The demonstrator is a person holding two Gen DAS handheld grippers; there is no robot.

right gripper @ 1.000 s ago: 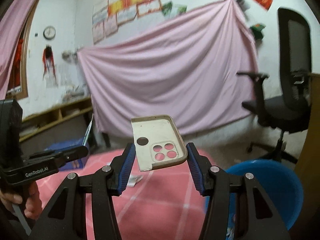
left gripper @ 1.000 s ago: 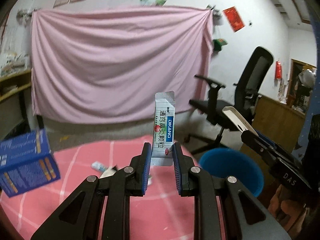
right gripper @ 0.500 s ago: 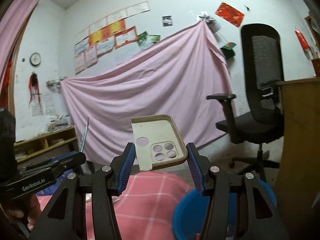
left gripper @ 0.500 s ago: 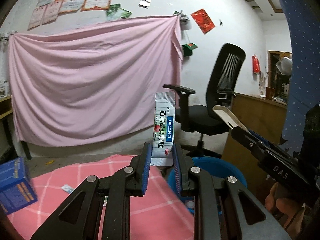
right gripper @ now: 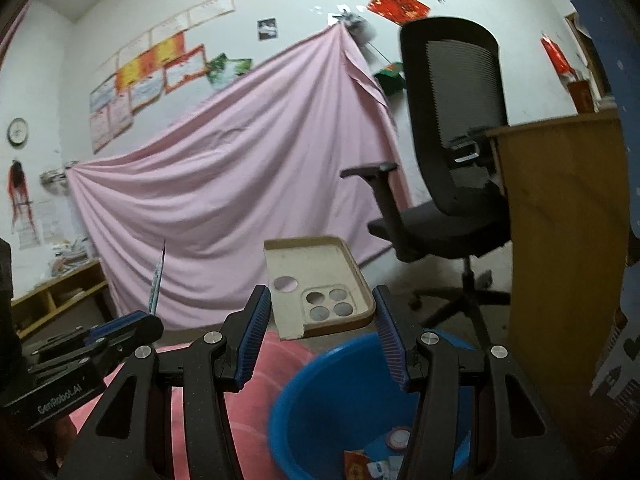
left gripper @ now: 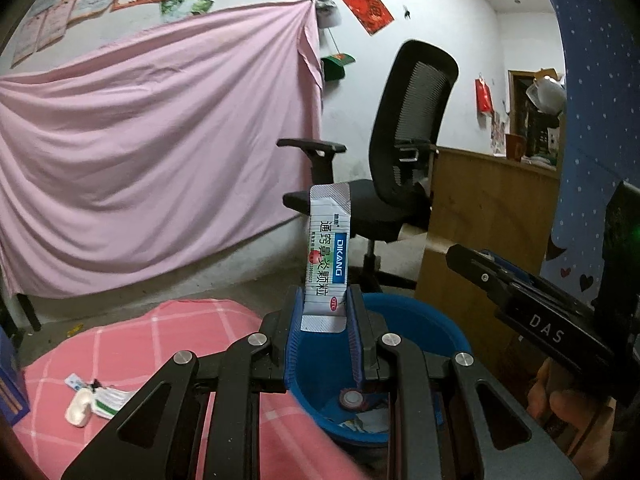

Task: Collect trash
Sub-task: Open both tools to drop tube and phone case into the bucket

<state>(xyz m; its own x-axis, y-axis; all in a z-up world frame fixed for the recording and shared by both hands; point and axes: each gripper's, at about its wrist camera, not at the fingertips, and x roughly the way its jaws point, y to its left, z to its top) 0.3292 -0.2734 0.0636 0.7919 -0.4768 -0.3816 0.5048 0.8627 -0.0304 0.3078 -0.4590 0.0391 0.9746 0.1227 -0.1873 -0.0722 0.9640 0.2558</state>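
Note:
My left gripper (left gripper: 323, 312) is shut on a white and blue medicine sachet (left gripper: 327, 256), held upright above the near rim of a blue bin (left gripper: 424, 320). My right gripper (right gripper: 320, 308) is shut on a beige phone case (right gripper: 316, 284), held flat above the blue bin (right gripper: 320, 400). The bin holds several scraps and a round lid (left gripper: 352, 399). The right gripper shows at the right of the left wrist view (left gripper: 520, 300). The left gripper shows at the left of the right wrist view (right gripper: 120, 328).
A pink checked cloth (left gripper: 160, 344) covers the table, with a white cap and a wrapper (left gripper: 92, 400) on it. A black office chair (left gripper: 400, 160) and a wooden desk (left gripper: 480, 220) stand behind the bin. A pink sheet (left gripper: 140, 160) hangs on the wall.
Both grippers have swung right from the table toward the blue bin and now hover over it, still holding the sachet and the phone case.

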